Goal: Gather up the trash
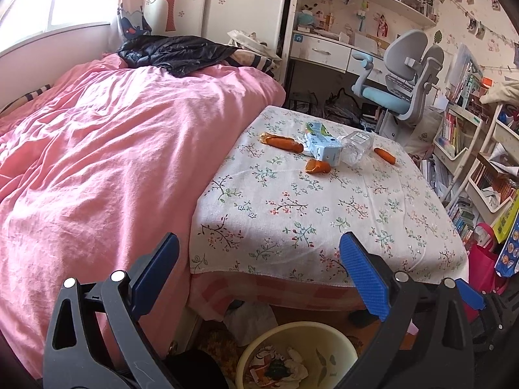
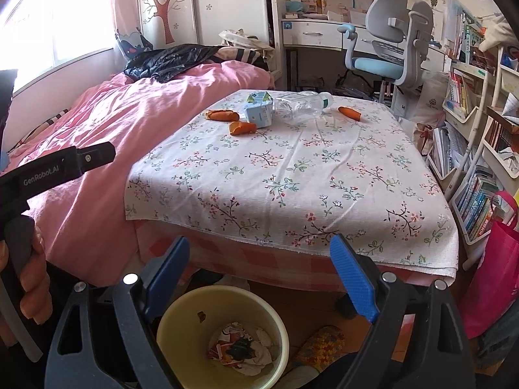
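The left gripper (image 1: 259, 272) sits at the bottom of its picture, blue pads spread wide with nothing between them. The right gripper (image 2: 259, 275) is the same — wide apart and holding nothing. A hand (image 2: 32, 278) at the lower left of the right view grips the other tool's handle.

Just below the pads stands a yellow bin (image 2: 181, 311) on the floor, with crumpled trash (image 2: 243, 350) inside. Above it is a table with a flowery cloth (image 2: 292, 178). At its far end — upper middle of the picture — lie a carton (image 2: 258, 113), a clear bottle (image 2: 301, 105) and three orange wrappers (image 2: 242, 127). A pink bed (image 1: 97, 162) fills the left.
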A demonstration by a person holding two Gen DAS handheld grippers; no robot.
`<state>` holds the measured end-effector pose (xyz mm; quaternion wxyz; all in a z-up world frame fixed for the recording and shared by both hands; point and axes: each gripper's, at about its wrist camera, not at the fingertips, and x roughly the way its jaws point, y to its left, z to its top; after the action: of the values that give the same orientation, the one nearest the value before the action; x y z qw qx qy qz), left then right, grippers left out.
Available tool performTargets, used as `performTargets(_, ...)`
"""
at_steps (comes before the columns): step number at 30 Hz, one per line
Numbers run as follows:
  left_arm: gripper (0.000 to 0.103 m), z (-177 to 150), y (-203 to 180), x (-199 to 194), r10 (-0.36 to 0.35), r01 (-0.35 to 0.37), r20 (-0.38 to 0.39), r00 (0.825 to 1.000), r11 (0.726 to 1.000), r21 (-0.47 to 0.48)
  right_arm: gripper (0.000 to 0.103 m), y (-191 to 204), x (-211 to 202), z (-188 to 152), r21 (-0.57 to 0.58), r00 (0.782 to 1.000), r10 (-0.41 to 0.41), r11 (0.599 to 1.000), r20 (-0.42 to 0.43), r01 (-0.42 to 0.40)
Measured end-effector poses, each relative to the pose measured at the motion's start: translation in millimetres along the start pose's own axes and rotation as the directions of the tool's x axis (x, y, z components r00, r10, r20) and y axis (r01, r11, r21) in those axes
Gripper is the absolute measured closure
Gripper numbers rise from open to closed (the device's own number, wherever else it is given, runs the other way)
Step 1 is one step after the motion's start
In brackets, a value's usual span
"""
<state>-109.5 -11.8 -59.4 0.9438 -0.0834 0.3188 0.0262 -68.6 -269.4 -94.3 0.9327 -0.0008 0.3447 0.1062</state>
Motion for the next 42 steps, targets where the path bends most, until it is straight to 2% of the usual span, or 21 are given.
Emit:
performTargets(32,0.007,0.6,1.7,0.9,0.001,0.0,0.009,1.0,0.999,-0.032,0.018,8.1,3.5,-2.6,-0.017,1.0,0.009,1.0,-0.008,-0.009)
performTargets(42,0.007,4.1,-4.4,4.7,0.001,-0.001,0.006,1.0,1.0,-0.029,0.018,6.4,1.5,12.4,-0.002,0.999,0.034,0.999,0.01,-0.034)
